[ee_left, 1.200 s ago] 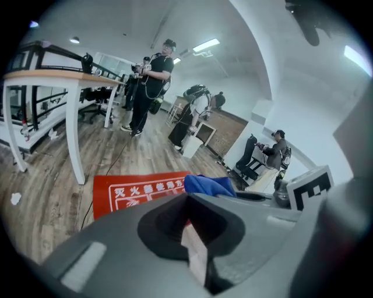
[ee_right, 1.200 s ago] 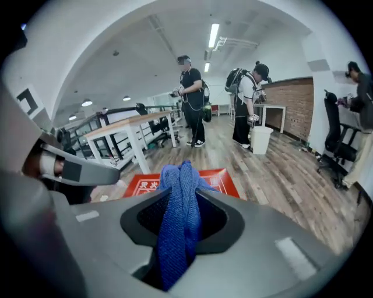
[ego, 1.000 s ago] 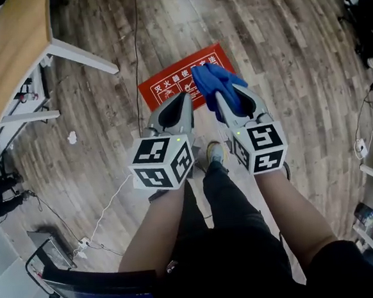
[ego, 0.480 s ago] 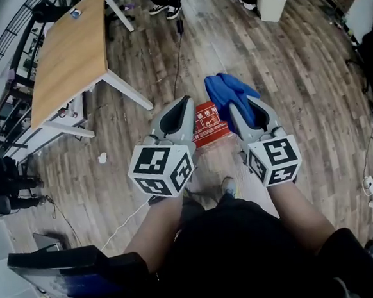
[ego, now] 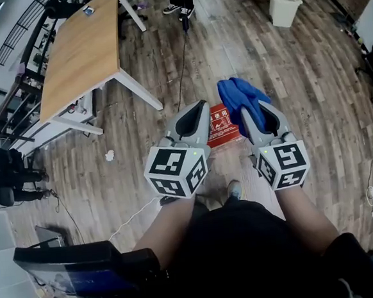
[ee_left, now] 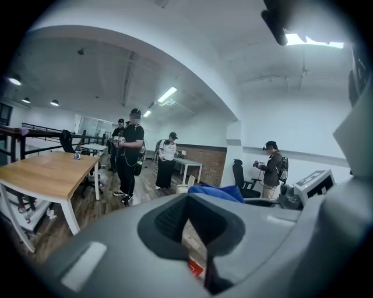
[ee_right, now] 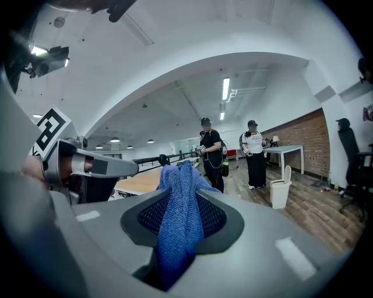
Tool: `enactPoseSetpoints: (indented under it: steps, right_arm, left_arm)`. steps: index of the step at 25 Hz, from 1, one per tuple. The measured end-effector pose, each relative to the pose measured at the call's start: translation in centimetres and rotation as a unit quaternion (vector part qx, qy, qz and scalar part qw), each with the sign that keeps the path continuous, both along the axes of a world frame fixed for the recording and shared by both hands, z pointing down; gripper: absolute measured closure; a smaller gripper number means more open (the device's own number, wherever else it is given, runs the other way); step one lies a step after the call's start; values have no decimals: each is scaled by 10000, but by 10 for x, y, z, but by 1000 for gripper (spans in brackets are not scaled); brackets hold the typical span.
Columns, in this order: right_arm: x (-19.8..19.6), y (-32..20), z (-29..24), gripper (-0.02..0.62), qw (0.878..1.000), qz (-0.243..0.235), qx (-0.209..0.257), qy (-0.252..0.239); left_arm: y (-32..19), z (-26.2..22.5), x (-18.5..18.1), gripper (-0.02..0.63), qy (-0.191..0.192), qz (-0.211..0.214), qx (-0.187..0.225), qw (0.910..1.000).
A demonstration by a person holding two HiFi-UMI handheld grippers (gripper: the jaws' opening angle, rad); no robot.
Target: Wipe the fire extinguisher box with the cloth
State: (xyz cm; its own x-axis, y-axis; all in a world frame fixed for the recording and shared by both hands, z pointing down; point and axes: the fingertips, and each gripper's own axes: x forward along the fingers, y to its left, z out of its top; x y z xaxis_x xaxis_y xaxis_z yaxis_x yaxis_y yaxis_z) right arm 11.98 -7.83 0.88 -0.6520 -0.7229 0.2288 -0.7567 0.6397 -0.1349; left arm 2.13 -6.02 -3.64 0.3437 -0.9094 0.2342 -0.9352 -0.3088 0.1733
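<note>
Table of pale wood on white legs (ego: 79,54) stands well left of the red printed fire extinguisher box (ego: 221,127) on the plank floor (ego: 310,84). Grey left gripper (ego: 200,107), jaws pressed together on nothing, hovers over the box's left edge. Grey right gripper (ego: 252,112), over its right edge, pinches a bunched blue cloth (ego: 239,95).

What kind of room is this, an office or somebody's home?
Probably an open-plan office or lab: a wooden-topped desk, a white waste bin and a black office chair stand on plank flooring.
</note>
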Motion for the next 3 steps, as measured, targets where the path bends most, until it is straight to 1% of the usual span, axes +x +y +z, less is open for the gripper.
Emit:
enactPoseSetpoints:
  steps: [3]
  right_arm:
    - [10, -6, 0, 472, 10000, 39, 21, 65]
  left_arm:
    - [-7, 3, 5, 606, 65, 11, 14, 10000]
